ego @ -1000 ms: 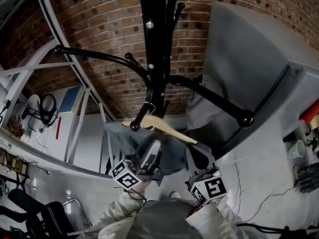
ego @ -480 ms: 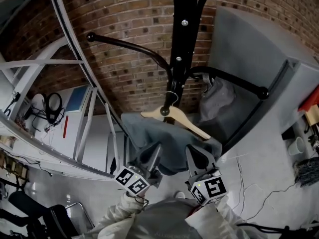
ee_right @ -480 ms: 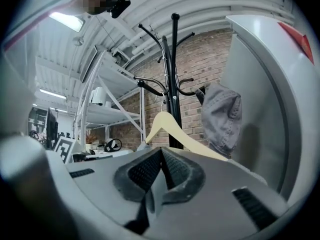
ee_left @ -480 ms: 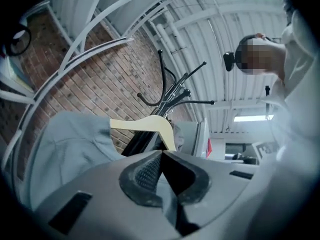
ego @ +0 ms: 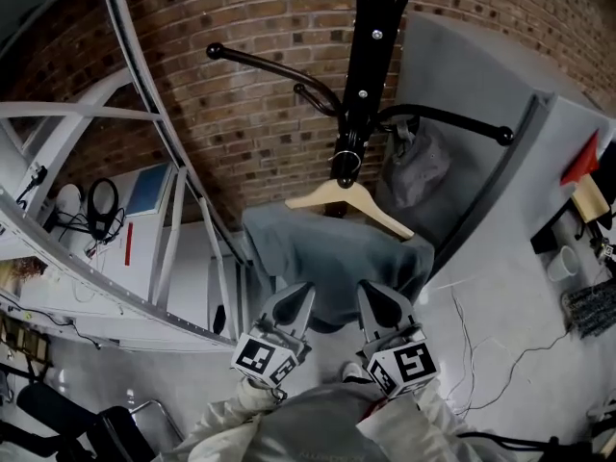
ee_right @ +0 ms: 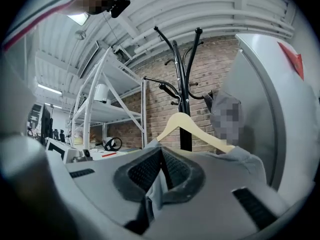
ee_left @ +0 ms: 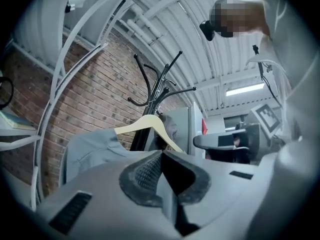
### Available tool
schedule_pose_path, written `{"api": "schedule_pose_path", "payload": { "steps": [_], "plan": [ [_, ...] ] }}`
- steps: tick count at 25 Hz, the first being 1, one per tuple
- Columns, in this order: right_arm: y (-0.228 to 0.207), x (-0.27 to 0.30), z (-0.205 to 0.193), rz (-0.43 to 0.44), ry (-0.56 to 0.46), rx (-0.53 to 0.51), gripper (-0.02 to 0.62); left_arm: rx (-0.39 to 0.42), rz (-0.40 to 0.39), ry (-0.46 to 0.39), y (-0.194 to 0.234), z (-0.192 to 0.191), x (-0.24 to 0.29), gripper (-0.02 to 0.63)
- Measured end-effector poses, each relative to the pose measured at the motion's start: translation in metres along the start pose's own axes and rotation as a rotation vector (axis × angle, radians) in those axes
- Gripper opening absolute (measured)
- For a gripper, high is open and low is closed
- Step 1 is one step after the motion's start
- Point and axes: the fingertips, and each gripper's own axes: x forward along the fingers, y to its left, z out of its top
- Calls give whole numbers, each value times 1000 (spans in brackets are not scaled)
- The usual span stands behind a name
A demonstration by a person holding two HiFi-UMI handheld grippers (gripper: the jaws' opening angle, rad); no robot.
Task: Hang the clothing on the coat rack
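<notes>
The right gripper (ee_right: 161, 153) is pinching a fold of the grey shirt (ee_right: 245, 159) between its closed jaws. The shirt is hanging over a wooden hanger (ee_right: 208, 134). The hanger's top is sitting right in front of the black coat rack (ee_right: 184, 84), with a brick wall (ee_right: 160, 104) standing behind.

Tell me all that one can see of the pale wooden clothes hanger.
The pale wooden clothes hanger has two smooth arms sloping down from a rounded peak; no lower bar shows. Its small metal hook is caught on the black metal coat rack, low on the pole. It hangs tilted, with its right end lower in the head view. The grey cloth garment hangs from it, leaving the arms' tops bare.
</notes>
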Motion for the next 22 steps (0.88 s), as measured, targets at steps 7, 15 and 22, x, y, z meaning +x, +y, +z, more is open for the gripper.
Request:
{"api": "schedule_pose_path", "payload": {
  "steps": [7,15,22],
  "plan": [
    [40,-29,-13,-49,19,-4,25,-9,-22,49,-14,-1,-49,8],
    [70,-60,-17,-96,33,1,25,19,-36,66,-31,-13,-89,8],
    [81,-74,-16,-114,55,-20,25,167,-27,85,-50,-3,-109,8]
  ]
}}
